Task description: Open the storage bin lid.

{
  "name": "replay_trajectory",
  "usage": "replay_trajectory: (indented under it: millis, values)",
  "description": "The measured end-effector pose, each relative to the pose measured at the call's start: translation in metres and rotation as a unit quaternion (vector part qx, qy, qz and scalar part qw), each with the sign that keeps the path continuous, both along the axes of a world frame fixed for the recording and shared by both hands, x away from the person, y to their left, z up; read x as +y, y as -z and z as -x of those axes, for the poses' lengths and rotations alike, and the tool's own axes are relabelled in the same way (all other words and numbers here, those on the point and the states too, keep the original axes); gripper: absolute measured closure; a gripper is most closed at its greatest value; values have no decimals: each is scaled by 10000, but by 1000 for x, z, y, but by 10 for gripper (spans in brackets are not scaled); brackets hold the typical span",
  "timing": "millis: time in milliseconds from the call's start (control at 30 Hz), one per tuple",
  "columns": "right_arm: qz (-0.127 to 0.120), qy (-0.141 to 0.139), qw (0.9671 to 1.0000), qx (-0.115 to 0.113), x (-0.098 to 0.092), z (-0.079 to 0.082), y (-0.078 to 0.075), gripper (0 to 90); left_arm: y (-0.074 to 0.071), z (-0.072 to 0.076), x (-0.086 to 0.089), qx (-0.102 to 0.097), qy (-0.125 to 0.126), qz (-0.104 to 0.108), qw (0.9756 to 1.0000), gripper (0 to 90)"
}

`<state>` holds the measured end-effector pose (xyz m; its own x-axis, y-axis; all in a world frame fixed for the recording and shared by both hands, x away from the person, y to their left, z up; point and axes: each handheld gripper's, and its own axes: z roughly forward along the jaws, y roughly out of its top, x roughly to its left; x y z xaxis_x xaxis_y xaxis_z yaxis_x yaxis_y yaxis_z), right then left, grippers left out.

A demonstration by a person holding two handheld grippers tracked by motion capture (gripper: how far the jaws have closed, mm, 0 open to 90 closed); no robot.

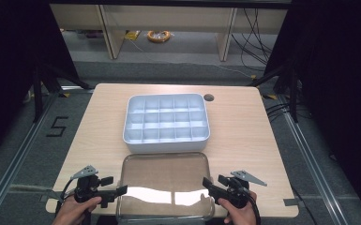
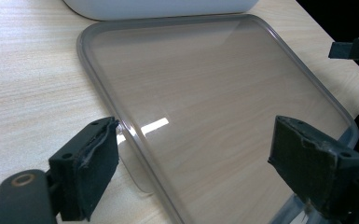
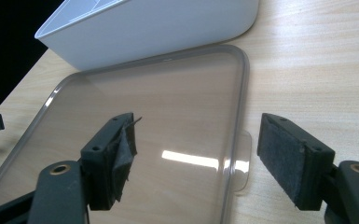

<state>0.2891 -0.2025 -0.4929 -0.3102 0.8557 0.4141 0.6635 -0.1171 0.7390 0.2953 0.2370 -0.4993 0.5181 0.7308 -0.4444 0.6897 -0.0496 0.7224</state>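
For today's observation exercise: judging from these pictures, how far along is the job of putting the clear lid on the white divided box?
Nothing looks done yet: the clear lid lies flat on the table in front of the white divided box, which stands open. In hand: the left gripper and right gripper are open, each straddling a side edge of the lid. Left: gripping, lifting and seating it.

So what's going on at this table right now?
A person holds a gripper in each hand, both open, at the near end of a clear lid lying flat on the table. The left gripper and right gripper each straddle a side edge without gripping. A white compartment box sits uncovered just beyond.
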Motion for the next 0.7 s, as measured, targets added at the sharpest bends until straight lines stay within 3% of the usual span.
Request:
replay_trajectory:
  millis: [167,200,233,267,400,433,500,533,567,600,667,700]
  values:
    - [-27,-29,10000,37,3,4,-3,284,0,2,-2,-11,78,-40,10000,147]
    - [82,-24,10000,16,2,6,-4,283,-1,3,-2,-24,80,-65,9999,147]
    - [-50,-55,10000,63,5,7,-3,282,0,4,-2,-39,94,-90,9999,147]
    - [55,-105,9999,25,5,8,-4,282,-1,4,-3,-45,100,-110,9999,147]
    - [-9,-233,9997,-60,9,12,-3,279,-1,7,-3,-42,138,-112,9998,147]
    - [-5,-151,9999,-56,11,14,-3,278,-1,7,-3,-39,149,-125,9998,147]
    - [31,-298,9995,-69,10,16,-2,279,0,8,-3,-61,164,-154,9997,147]
    - [-99,-187,9997,112,14,20,-4,278,-1,9,-4,-62,166,-136,9997,147]
    - [42,-317,9995,-43,11,19,-2,278,-1,10,-5,-63,172,-114,9998,147]
    - [-34,-243,9997,79,14,22,-3,278,-1,11,-4,-77,198,-161,9996,147]
    - [90,-358,9993,-95,13,22,-1,277,-1,13,-5,-59,222,-183,9996,147]
    - [92,-387,9992,-56,13,24,-1,276,0,14,-6,-72,223,-168,9996,147]
